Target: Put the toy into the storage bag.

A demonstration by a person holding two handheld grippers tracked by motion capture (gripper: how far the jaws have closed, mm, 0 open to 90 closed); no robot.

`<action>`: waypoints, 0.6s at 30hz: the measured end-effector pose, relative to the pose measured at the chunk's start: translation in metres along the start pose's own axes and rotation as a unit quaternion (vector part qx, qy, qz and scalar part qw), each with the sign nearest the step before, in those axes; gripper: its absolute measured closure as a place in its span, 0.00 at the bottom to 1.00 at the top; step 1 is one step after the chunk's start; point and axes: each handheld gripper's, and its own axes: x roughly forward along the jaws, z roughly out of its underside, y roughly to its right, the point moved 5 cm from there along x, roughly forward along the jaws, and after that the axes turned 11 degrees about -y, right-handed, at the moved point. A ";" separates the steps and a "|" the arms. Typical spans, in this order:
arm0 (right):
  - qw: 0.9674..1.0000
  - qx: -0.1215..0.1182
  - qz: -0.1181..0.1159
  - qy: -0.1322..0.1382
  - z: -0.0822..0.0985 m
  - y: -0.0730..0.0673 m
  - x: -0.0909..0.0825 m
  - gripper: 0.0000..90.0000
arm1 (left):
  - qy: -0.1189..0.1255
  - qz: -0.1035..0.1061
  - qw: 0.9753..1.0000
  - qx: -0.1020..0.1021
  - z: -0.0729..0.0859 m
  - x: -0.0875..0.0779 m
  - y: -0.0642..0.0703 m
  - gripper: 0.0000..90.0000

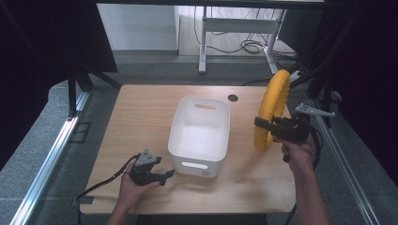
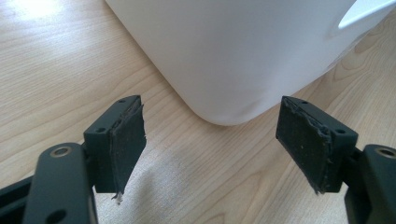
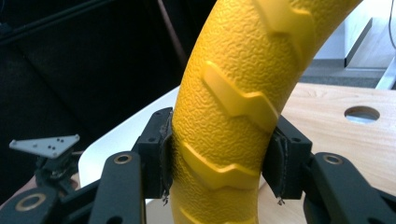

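Observation:
A yellow ring (image 1: 271, 108) with a bumpy tread stands upright above the table's right side, right of the white bin (image 1: 199, 136). My right gripper (image 1: 261, 123) is shut on its lower part; in the right gripper view both pads press the yellow ring (image 3: 229, 116) from either side, the right gripper (image 3: 223, 158) closed around it. My left gripper (image 1: 165, 177) lies low on the table at the bin's near left corner. In the left gripper view, the left gripper (image 2: 210, 144) is open, with the bin's rounded corner (image 2: 224, 60) just beyond the fingertips and nothing between them.
The wooden table (image 1: 141, 117) has a round cable hole (image 1: 233, 98) behind the bin. The bin is empty, with handle slots in its near and far walls. Dark curtains and frame legs flank the table; a desk frame and cables stand on the floor beyond.

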 end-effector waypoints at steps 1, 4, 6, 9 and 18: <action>1.000 0.000 0.002 0.004 0.000 -0.001 0.001 0.55 | 0.000 -0.002 1.000 0.000 0.000 0.000 0.000 0.27; 1.000 -0.003 0.009 0.021 -0.002 -0.003 0.005 0.55 | 0.000 -0.003 1.000 0.001 0.000 -0.001 0.000 0.27; 0.999 -0.008 0.014 0.032 -0.003 -0.006 0.007 0.55 | 0.000 -0.005 1.000 0.001 0.000 -0.001 -0.001 0.27; 0.999 -0.010 0.019 0.046 -0.005 -0.010 0.011 0.55 | 0.000 -0.006 1.000 0.002 0.000 -0.001 -0.001 0.27; 0.996 -0.011 0.022 0.082 -0.006 -0.022 0.019 0.55 | -0.003 -0.005 1.000 0.002 0.001 0.000 0.000 0.27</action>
